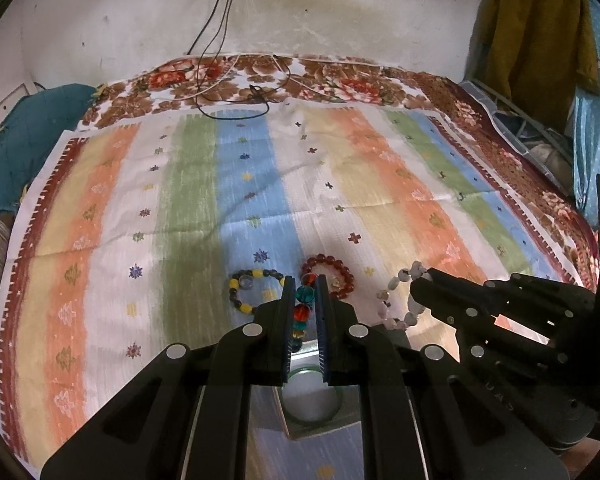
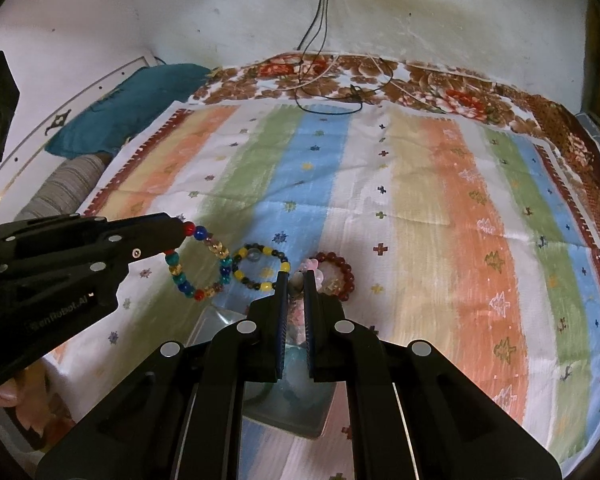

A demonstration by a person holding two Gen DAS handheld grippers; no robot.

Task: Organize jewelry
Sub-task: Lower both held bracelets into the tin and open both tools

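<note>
While pinched between the left gripper [image 1: 305,280] jaws, hangs lifted: multicoloured glass bracelet [image 2: 198,266], over the striped cloth [image 1: 180,184]. Clamped in the right gripper [image 2: 296,276]: pink-white stone bracelet [image 1: 400,300], also raised. Lying flat just beyond: yellow-black bracelet [image 2: 260,268] left, touching-close to dark red bracelet [image 2: 340,274] right.

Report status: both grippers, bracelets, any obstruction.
Left gripper shut on multicolour bracelet. Right gripper shut on pale bracelet. Yellow-black bracelet and red bracelet on cloth. Nothing blocking.
</note>
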